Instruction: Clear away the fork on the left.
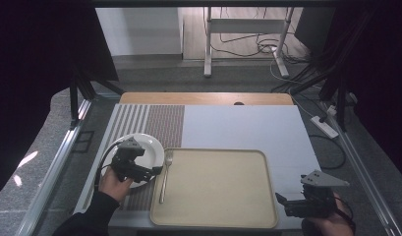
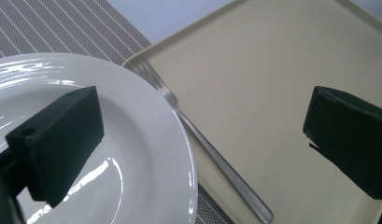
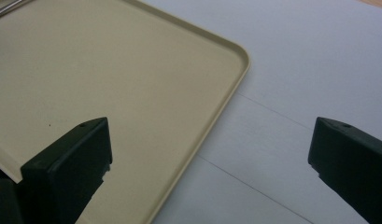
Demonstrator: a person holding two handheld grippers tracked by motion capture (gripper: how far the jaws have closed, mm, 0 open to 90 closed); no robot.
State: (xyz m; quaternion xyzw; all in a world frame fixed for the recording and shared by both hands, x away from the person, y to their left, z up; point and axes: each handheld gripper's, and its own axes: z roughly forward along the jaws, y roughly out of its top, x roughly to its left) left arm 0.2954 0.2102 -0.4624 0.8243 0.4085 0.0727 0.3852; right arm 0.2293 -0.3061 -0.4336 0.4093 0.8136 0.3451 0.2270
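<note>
the right gripper (image 1: pixel 283 200) hung with fingers released over the beige tray's (image 1: pixel 218 216) rounded near corner. the left gripper (image 1: pixel 157 170), fingers spread, hovered above the glossy white plate (image 1: pixel 152 147) and slim metal fork (image 1: pixel 166 172) on the tray's left rim.

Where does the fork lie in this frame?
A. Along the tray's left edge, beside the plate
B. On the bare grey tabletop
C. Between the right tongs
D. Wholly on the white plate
A: the fork lies along the left edge of the tray, next to the plate.
</note>
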